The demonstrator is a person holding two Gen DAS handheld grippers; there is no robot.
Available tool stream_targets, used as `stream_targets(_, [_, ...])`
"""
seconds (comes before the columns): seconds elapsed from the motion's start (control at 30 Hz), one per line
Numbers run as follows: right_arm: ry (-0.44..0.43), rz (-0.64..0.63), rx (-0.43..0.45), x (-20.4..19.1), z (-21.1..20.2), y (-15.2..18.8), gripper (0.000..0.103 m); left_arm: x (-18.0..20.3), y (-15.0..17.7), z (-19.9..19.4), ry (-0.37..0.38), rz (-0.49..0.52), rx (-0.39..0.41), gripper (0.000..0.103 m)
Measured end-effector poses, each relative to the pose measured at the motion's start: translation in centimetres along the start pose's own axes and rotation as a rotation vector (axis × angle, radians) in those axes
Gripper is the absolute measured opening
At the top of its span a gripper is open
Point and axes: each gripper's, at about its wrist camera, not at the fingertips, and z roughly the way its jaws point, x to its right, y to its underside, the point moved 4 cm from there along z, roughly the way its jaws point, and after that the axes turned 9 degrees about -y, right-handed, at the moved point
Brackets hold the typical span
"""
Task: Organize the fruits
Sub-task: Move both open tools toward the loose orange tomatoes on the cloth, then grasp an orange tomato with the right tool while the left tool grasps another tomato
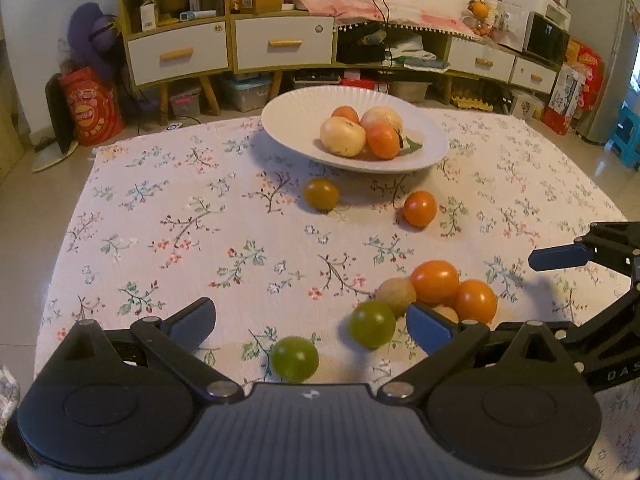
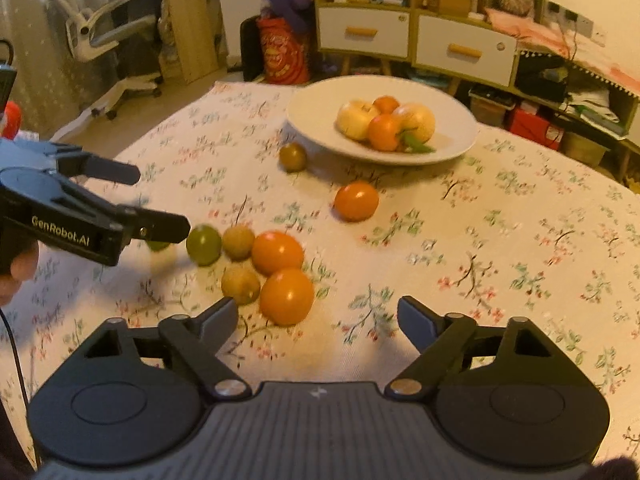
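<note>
Both jaws gape, gripping nothing; loose fruits [image 2: 286, 295] look orange, green, perhaps tan.

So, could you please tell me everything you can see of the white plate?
The white plate is wide, shallow and oval-looking, with a finely ribbed rim, seemingly ceramic. It sits upright on the floral tablecloth at the table's far side. It holds two pale apples, two oranges and a green leaf, piled near its middle. Neither gripper touches it.
</note>
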Motion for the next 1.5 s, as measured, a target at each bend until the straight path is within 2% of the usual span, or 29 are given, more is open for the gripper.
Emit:
stream_targets(0.2, [-0.023, 0.007, -0.025, 0.0, 0.5, 0.4, 0.067, 0.6, 0.2, 0.2, 0.001, 0.019, -0.002, 0.089])
stream_targets(0.57, [-0.072, 0.012, -0.047, -0.6, 1.7, -0.2, 0.052, 1.8, -0.4, 0.7, 0.009, 0.049, 0.006, 0.089])
stream_targets(0.73, [-0.079, 0.016, -0.058, -0.6, 2.1, -0.4, 0.040, 2.0, -0.7, 1.0, 0.016, 0.051, 0.006, 0.089])
stream_targets(0.8, [-0.072, 0.015, -0.061, -0.5, 2.1, -0.5, 0.032, 2.1, -0.7, 1.0, 0.017, 0.051, 0.006, 0.089])
stream_targets(1.03, [-0.062, 0.032, -0.048, 0.2, 1.3, -0.9, 0.030, 3.0, -1.1, 1.0, 0.043, 0.061, 0.013, 0.089])
stream_targets(1.23, [-0.037, 0.049, -0.035, 1.5, 0.6, -1.1, 0.030, 4.8, -1.8, 0.9, 0.103, 0.097, 0.026, 0.088])
stream_targets(1.37, [-0.018, 0.062, -0.036, 2.3, 0.3, -0.9, 0.030, 6.1, -2.1, 1.1, 0.147, 0.126, 0.025, 0.081])
stream_targets(1.5, [-0.014, 0.071, -0.042, 3.0, 0.1, -0.6, 0.030, 7.1, -2.3, 1.7, 0.180, 0.157, 0.007, 0.068])
